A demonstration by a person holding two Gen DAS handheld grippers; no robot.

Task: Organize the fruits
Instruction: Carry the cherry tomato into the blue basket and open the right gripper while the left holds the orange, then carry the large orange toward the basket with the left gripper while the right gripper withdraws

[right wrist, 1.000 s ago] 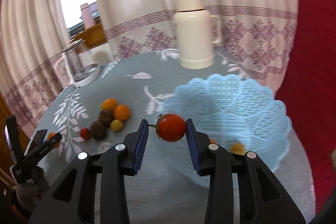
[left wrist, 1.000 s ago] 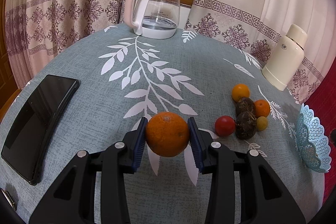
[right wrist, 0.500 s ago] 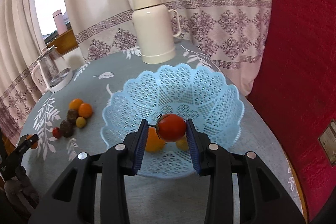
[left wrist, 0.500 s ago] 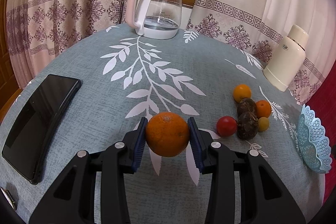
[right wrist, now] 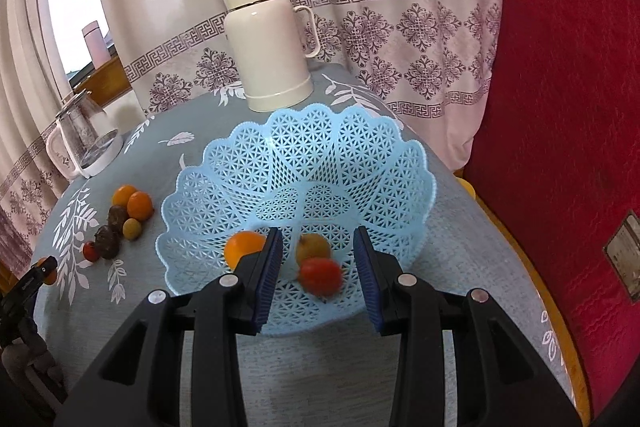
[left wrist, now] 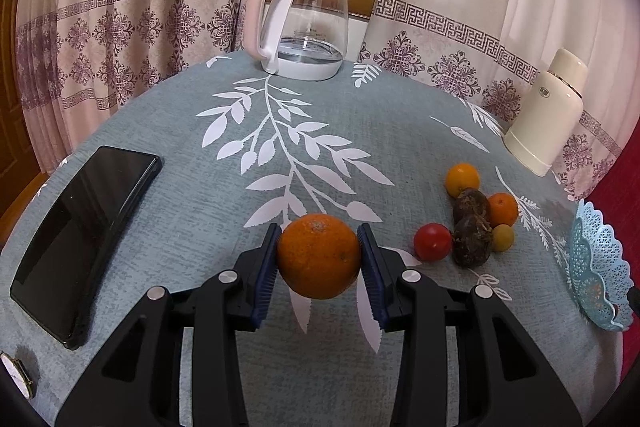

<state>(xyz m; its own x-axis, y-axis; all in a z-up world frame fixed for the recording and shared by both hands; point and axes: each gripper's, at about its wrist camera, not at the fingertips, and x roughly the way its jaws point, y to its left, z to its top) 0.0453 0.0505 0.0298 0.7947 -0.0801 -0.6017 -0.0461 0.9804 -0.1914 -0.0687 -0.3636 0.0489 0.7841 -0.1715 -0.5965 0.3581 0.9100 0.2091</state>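
Observation:
My left gripper (left wrist: pixel 319 258) is shut on a large orange (left wrist: pixel 319 255) and holds it above the tablecloth. To its right lies a cluster of loose fruit: a red tomato (left wrist: pixel 432 241), two dark passion fruits (left wrist: pixel 471 245), two small oranges (left wrist: pixel 462 179) and a small yellow fruit (left wrist: pixel 503 237). My right gripper (right wrist: pixel 318 275) is open over the near part of the light blue lattice basket (right wrist: pixel 344 151). A red tomato (right wrist: pixel 320 276), blurred, sits between the fingers in the basket, beside a yellowish fruit (right wrist: pixel 313 246) and an orange (right wrist: pixel 244 247).
A glass kettle (left wrist: pixel 305 27) stands at the table's far edge and a cream thermos (right wrist: pixel 270 41) behind the basket. A black phone (left wrist: pixel 84 235) lies at the left. A red chair (right wrist: pixel 560 107) is right of the table. The loose fruit cluster also shows in the right wrist view (right wrist: pixel 120 223).
My right gripper has opened and let go of the red tomato, which has dropped into the basket. The left gripper holds the orange almost still.

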